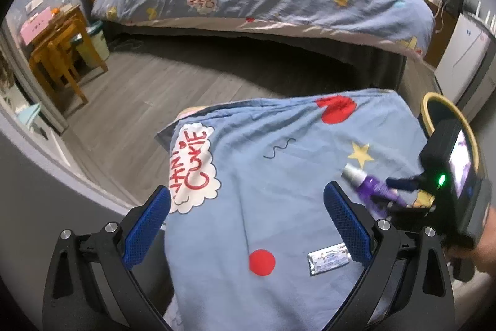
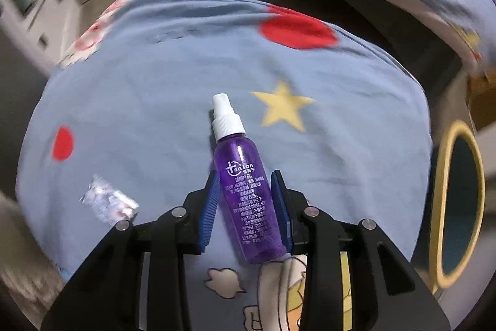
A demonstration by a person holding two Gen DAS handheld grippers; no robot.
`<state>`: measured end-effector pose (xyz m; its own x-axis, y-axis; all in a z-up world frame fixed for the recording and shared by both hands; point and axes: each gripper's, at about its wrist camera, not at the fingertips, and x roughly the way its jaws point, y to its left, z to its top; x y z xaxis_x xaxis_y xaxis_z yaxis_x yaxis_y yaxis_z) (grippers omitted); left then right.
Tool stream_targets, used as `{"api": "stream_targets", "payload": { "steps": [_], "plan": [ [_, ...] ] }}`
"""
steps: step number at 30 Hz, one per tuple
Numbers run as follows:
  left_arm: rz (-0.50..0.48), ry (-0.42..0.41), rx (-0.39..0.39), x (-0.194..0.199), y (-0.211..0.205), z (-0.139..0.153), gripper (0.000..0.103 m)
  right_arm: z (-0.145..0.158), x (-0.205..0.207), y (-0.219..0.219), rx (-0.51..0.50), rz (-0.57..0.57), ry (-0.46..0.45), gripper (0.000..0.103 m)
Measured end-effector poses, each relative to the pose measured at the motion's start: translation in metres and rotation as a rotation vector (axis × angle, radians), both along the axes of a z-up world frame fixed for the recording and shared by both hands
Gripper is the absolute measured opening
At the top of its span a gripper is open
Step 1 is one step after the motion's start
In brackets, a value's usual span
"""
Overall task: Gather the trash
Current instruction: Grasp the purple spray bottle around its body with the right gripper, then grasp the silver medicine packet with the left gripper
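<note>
Right claw (image 2: 245, 200) clamped on purple spray bottle (image 2: 245, 188) lying on blue sheet (image 2: 155, 101); left claw (image 1: 248, 222) wide open, empty, silver wrapper (image 1: 328, 259) below.

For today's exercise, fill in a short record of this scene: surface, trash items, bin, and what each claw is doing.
surface: blue patterned cloth
trash items: purple spray bottle; silver foil wrapper
bin: yellow-rimmed bin, beside the cloth's edge
right claw: closed on the purple spray bottle
left claw: open, above the cloth, holding nothing
</note>
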<state>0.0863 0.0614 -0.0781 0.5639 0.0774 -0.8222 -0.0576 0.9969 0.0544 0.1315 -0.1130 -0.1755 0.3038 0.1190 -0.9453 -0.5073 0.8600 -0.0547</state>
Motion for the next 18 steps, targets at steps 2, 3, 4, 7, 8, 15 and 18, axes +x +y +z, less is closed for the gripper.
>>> {"api": "stream_targets", "payload": {
  "steps": [2,3,4,7,8,15,18],
  "plan": [
    [-0.018,0.024,0.005,0.001,-0.007,-0.009,0.098,0.0,0.005,-0.007,0.03,-0.032,0.023,0.034],
    [-0.029,0.042,0.005,0.002,-0.011,-0.015,0.098,0.001,0.006,-0.009,0.032,-0.036,0.03,0.034],
    [-0.037,0.057,0.007,0.001,-0.013,-0.02,0.098,0.001,0.008,-0.01,0.025,-0.043,0.033,0.034],
    [-0.084,0.116,0.003,0.001,-0.028,-0.04,0.098,0.002,0.015,-0.018,-0.014,-0.097,0.039,0.034],
    [-0.101,0.132,-0.003,-0.001,-0.033,-0.045,0.098,0.002,0.017,-0.022,-0.013,-0.118,0.045,0.034],
    [-0.198,0.276,-0.09,-0.013,-0.076,-0.089,0.096,0.003,0.025,-0.051,-0.037,-0.207,0.065,0.034],
    [-0.227,0.316,-0.107,-0.016,-0.089,-0.101,0.095,0.002,0.025,-0.052,-0.035,-0.196,0.067,0.034]
  ]
}}
